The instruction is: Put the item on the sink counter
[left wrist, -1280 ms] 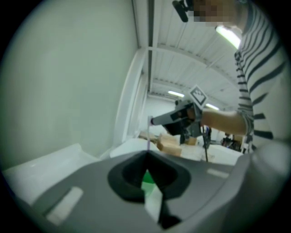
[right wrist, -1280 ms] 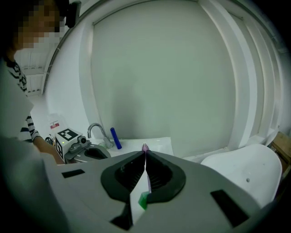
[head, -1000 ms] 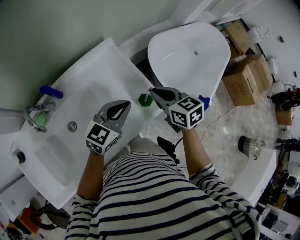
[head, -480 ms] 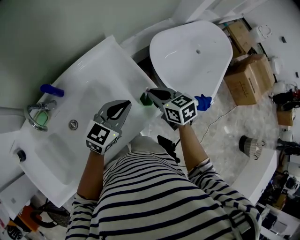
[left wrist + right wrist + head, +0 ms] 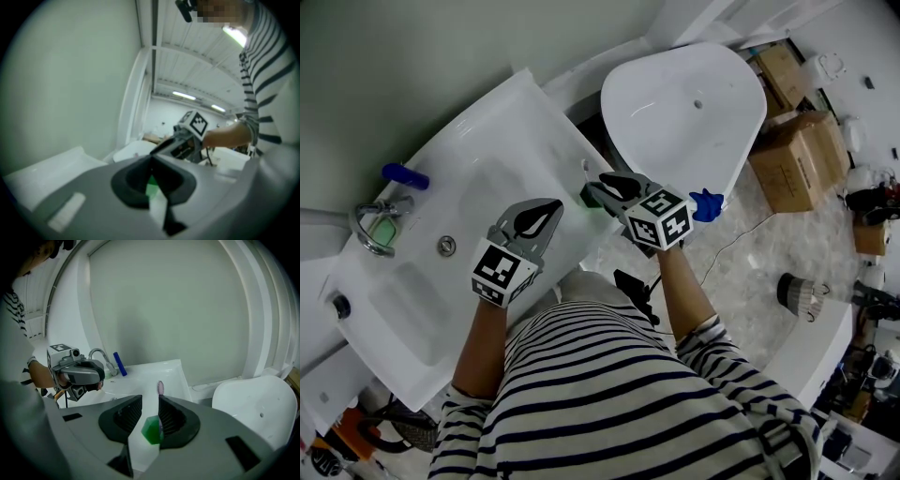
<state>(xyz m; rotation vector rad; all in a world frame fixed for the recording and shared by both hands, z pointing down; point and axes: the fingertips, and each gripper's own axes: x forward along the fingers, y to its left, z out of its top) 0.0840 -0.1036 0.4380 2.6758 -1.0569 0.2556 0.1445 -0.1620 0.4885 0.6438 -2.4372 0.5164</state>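
Green-footed brush stands at the front edge of the white desk, close to that edge's right end. It looks set down on its hexagonal foot, though the contact itself is hard to see. Its long axis is upright: a thin stem rises from the foot to a purple bristle head.

The right hand-held gripper reaches in from the person's side, angled down at it. Its jaws have just been opening. In the right gripper view the brush is between them, hard against the right-hand jaw or only just off it, with a plain gap on the left-hand side. So nothing is clamping it now.

The left hand-held gripper hovers over the basin with its jaws together and empty. It is farther from the brush than the right one.

The next move turns on that lopsided gap, I'd say. The right one should back straight out along its own line, towards the person, because any drift sideways would catch the stem and tip the brush off the edge.
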